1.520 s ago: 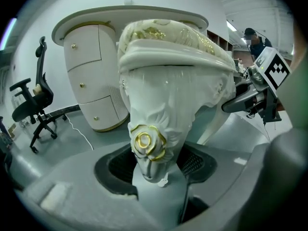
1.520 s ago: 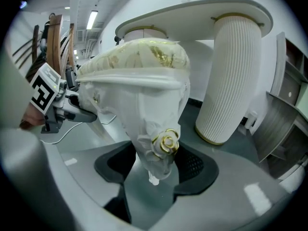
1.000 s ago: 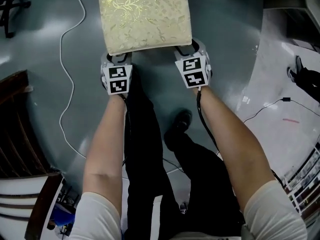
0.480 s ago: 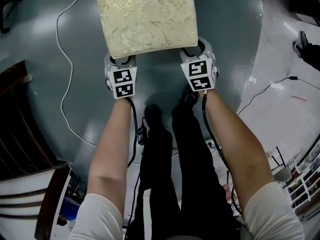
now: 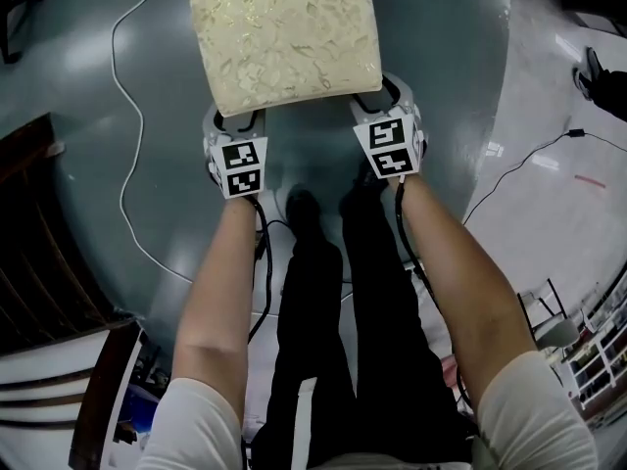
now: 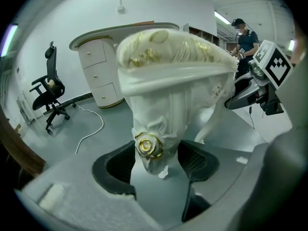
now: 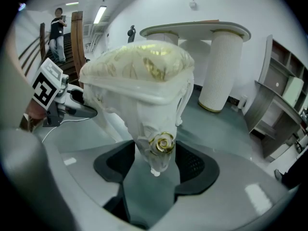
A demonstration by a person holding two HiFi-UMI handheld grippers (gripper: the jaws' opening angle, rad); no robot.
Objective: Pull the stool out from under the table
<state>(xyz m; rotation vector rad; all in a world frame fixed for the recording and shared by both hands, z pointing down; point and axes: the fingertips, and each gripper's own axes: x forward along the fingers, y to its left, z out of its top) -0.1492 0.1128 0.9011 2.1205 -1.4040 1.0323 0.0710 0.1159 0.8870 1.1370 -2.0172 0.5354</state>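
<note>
The stool has a cream and gold cushion and white carved legs. It stands on the grey floor out in front of the white table. My left gripper sits at its near left corner, my right gripper at its near right corner. In the left gripper view a leg with a gold rose stands between the black pads of the left gripper. The right gripper frames the other near leg the same way. Both pairs of jaws have just been opening and now stand open round the legs.
A white cable snakes over the floor at the left, near a black office chair. Dark wooden furniture stands at the left. My own legs are just behind the stool. Grey shelves stand at the right; a person stands far off.
The stool and both grippers slid back across the floor as the person stepped backward, feet coming together. Over the last half second they have kept still.
</note>
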